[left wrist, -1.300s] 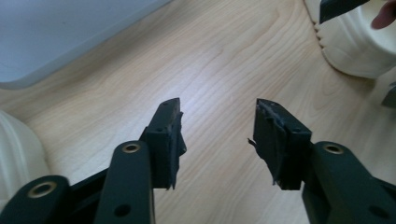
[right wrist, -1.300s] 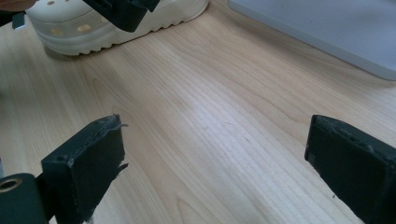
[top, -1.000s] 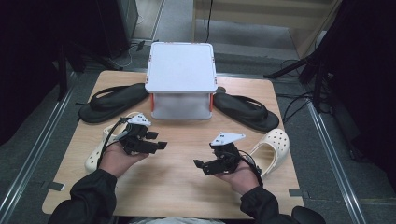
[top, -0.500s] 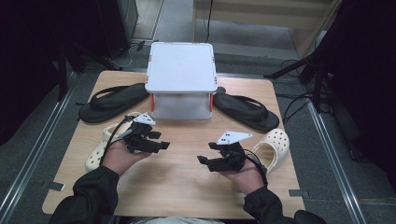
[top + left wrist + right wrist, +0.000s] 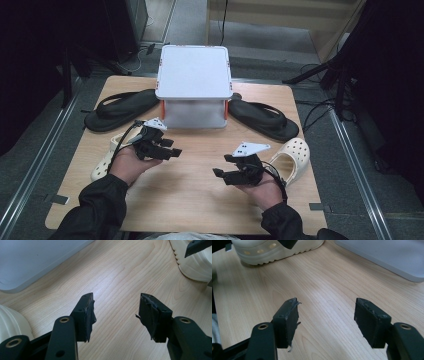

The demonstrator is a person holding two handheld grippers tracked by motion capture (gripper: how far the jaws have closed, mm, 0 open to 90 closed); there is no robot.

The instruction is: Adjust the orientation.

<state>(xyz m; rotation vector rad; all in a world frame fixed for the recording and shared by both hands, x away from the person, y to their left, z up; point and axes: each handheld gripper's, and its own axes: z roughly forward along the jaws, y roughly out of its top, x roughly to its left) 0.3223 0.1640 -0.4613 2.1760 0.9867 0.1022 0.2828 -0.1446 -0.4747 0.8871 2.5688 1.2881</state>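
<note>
A: Nearest the camera, at six o'clock on the wooden counter, a person's two hands hold their tools over bare wood. What's new?

B: The left gripper has just eased its jaws inward a touch. They stand spread with nothing between them, as the left gripper view shows. Since a second ago that hand has drifted slightly toward twelve o'clock; the right gripper, jaws also spread and empty, has barely moved.

A: And the footwear?

B: One cream clog lies at eight o'clock, partly under the left hand; its mate sits at four o'clock just beside the right hand. Farther back, a black flip-flop lies at ten o'clock and another at two, flanking a white lidded storage box at twelve.

A: Meaning?

B: Probably a warm-up flex: no shoe is gripped yet, and the clogs look the likeliest first pick.
</note>
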